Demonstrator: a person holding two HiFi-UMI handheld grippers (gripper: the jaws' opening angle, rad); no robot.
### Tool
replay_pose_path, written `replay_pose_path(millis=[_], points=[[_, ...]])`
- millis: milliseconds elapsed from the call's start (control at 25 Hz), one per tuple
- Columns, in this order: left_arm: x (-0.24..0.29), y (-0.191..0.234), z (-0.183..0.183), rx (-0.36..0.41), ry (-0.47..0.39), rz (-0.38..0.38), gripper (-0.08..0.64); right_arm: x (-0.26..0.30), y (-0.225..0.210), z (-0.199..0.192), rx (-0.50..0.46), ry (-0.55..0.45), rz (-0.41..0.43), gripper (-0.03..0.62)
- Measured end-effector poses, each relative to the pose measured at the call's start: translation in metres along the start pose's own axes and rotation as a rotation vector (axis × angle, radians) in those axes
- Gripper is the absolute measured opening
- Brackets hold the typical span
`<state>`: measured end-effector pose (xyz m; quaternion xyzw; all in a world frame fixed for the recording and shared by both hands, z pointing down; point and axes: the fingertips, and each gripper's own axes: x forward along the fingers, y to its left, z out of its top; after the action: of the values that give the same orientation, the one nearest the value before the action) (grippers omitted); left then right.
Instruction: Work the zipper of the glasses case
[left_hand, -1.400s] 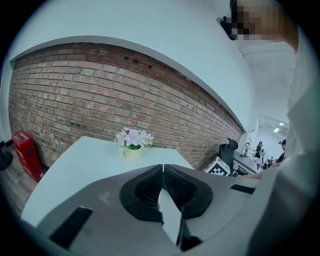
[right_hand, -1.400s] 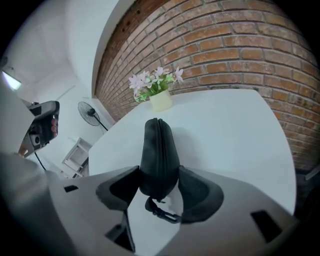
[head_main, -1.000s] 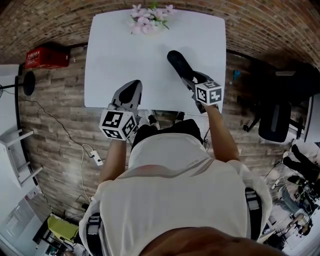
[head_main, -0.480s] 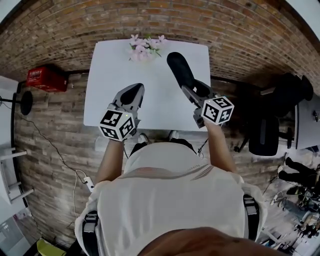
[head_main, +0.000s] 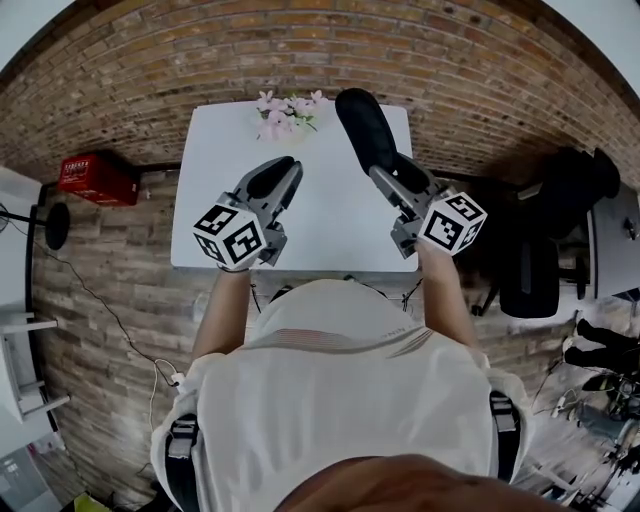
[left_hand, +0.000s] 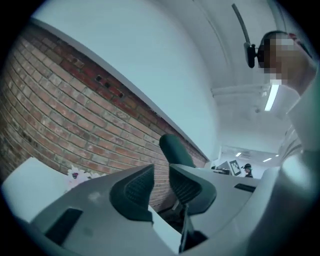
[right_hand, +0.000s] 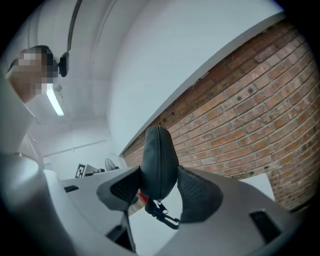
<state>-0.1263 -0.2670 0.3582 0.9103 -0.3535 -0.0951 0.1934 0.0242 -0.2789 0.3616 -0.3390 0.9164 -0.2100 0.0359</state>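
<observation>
Right tongs (right_hand: 159, 187) pinching glasses case (head_main: 363, 128), clip (right_hand: 163, 213) shown only by right gripper view, left tongs (left_hand: 161, 186) just parting, empty

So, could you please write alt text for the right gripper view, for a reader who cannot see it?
The right tool grips a dark glasses case between its jaws, with the zipper seam facing the camera. A small black clip hangs from the case's near end, and a brick wall stands behind.

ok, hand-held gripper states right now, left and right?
Left hand-held gripper: slightly open, jaws have just been opening, nothing between them.
Right hand-held gripper: closed on the glasses case.
</observation>
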Motion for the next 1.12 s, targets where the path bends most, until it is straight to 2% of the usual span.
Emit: replay_pose_path(millis=[80, 160, 360, 600, 720, 840, 1000, 1120], points=[[0.008, -0.013, 0.0, -0.063, 0.001, -0.095, 0.178, 0.002, 0.007, 0.002, 0.047, -0.014, 0.067, 0.286], [0.014, -0.026, -0.001, -0.116, -0.007, -0.173, 0.241, 0.002, 0.017, -0.001, 0.089, -0.004, 0.141, 0.287], [0.023, -0.045, 0.003, -0.232, -0.04, -0.286, 0.294, 0.009, 0.051, -0.017, 0.168, 0.036, 0.312, 0.286], [0.018, -0.052, 0.0, -0.312, -0.089, -0.337, 0.313, 0.014, 0.083, -0.037, 0.286, 0.07, 0.5, 0.286], [0.018, -0.056, -0.004, -0.336, -0.118, -0.351, 0.316, 0.016, 0.091, -0.052, 0.342, 0.09, 0.538, 0.285], [0.017, -0.055, -0.006, -0.353, -0.138, -0.339, 0.316, 0.016, 0.098, -0.064, 0.359, 0.114, 0.548, 0.285], [0.018, -0.057, -0.008, -0.336, -0.128, -0.332, 0.316, 0.017, 0.104, -0.071, 0.328, 0.155, 0.553, 0.285], [0.017, -0.057, -0.01, -0.351, -0.13, -0.336, 0.314, 0.016, 0.104, -0.077, 0.301, 0.188, 0.548, 0.285]])
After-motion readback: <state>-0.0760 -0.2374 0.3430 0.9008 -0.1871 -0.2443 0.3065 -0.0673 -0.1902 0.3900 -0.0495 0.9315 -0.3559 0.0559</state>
